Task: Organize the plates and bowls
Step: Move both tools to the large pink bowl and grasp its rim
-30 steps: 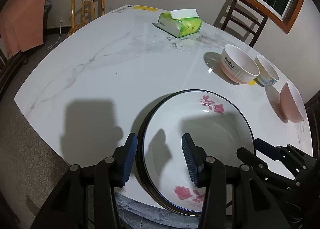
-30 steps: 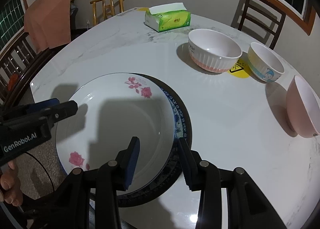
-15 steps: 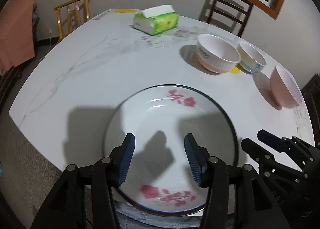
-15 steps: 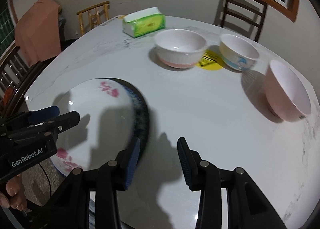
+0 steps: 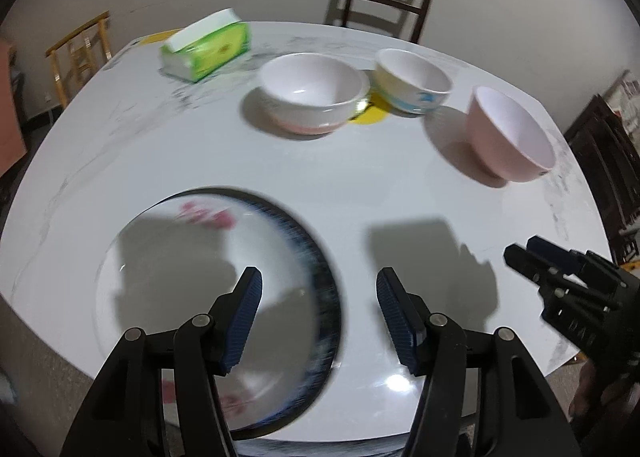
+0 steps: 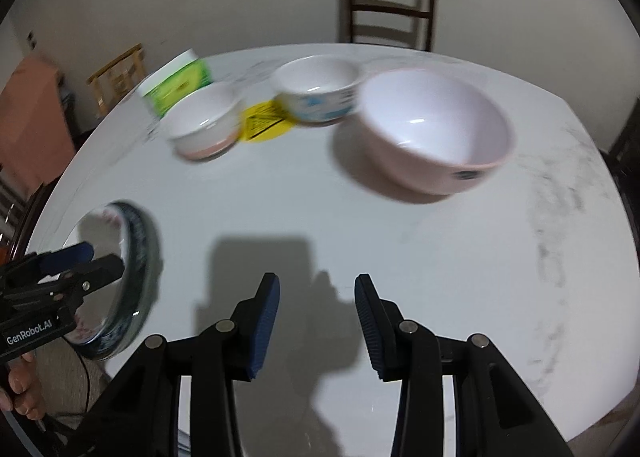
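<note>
Both claws now off two stacked plates [image 5: 200, 257]; three bowls [image 5: 312, 93].

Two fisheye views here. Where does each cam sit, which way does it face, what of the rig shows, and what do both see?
Left wrist: on the left gripper, angled down over the table; sees stacked plates under its left finger; jaws open, have just been opening, nothing between; right gripper at right edge.
Right wrist: on the right gripper, angled down over bare table; pink bowl ahead; left gripper, a hand at left edge.
Shared: plates, three bowls, tissue box, yellow sticker, chair.
</note>
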### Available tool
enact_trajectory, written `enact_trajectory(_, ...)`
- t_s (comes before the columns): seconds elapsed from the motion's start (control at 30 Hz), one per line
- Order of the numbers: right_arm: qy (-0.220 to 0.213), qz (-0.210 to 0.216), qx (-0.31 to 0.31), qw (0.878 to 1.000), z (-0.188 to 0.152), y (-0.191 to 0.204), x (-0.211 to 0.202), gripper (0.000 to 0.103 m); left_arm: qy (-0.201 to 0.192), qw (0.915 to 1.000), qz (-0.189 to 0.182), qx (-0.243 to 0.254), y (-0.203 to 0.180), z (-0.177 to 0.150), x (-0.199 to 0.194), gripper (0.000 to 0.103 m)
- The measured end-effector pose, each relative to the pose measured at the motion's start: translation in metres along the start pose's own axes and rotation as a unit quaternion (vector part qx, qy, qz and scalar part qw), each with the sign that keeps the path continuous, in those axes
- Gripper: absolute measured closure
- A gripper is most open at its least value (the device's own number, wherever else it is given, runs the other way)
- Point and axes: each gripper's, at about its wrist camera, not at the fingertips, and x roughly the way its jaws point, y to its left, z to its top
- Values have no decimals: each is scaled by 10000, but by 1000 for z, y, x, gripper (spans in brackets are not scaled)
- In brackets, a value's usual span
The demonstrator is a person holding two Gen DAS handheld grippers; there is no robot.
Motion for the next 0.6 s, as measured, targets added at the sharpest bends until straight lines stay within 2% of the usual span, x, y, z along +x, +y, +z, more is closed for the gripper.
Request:
enact_trajectory(0.17,-212,-244,242,9992,17,-45,-15,63,190,9995,-248,76,-34,19,5,46)
enact_trajectory(0.33,-308,-343,503,9977,37,-83,-22,63,180,9991,-341,171,-67,43,8,44)
enact_trajectory(0.6,-39,-236,987,9948,72,-133,-4,63,388,9974,-577,-162,-103,85,29,44)
